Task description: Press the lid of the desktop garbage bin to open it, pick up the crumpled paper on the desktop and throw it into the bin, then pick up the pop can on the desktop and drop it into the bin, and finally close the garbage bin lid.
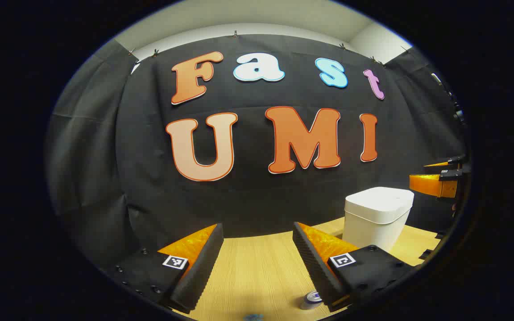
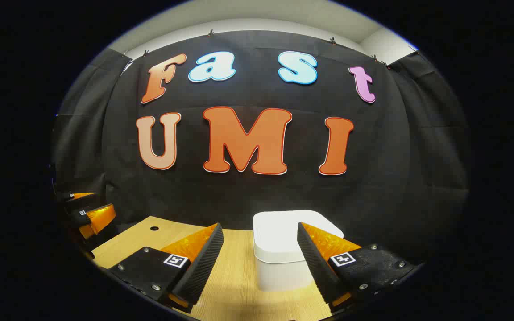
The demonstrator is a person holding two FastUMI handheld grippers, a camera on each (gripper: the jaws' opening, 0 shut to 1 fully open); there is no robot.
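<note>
The white, rounded-square plastic garbage bin stands on the pale wooden tabletop with its lid down and flat. The right gripper hangs just in front of it, fingers wide apart and empty, the bin sitting between and beyond them. In the left gripper view the left gripper is also spread and holding nothing; a silver pop can lies on the tabletop just beside its right finger, and the bin stands farther off to the right.

With the can on the tabletop and the lid closed, the opening press looks like the step in hand. To do it well, bring one right finger down squarely on the lid, press straight down so the light bin does not slide or tip, then lift clear. I cannot make out the crumpled paper with any certainty.
</note>
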